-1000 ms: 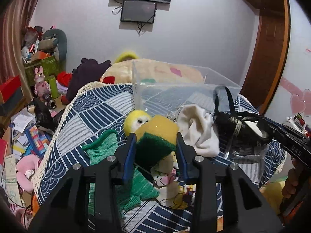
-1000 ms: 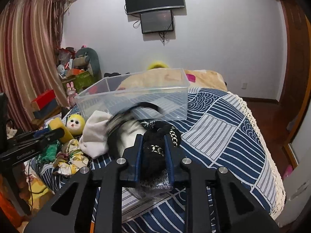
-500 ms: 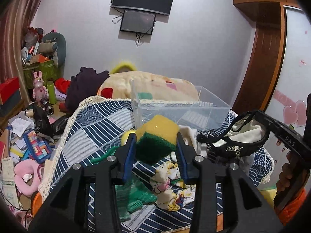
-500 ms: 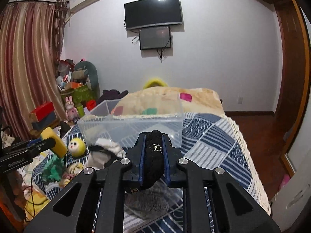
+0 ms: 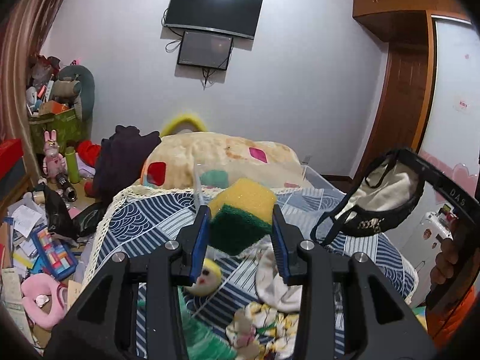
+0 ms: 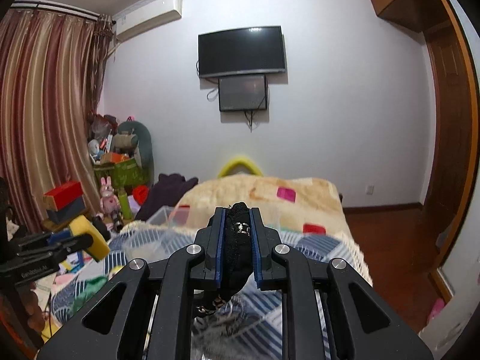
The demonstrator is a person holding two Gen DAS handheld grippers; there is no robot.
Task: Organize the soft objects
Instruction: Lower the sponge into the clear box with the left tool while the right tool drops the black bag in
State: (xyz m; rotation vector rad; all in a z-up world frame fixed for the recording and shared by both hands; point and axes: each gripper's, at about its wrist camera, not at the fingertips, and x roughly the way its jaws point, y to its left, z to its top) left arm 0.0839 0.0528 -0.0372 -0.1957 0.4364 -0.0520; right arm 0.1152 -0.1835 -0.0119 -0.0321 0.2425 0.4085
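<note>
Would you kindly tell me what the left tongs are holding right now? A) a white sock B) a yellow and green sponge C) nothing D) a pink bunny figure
B: the left tongs are clamped on the yellow and green sponge, raised above the bed.

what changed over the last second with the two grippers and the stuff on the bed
Both grippers rose off the bed. The right gripper lifted the black bag from beside the white cloth until it hangs clear in the air. The left gripper carried the sponge up higher. Neither let go. The clear bin, yellow toy and green cloth stayed put.
</note>
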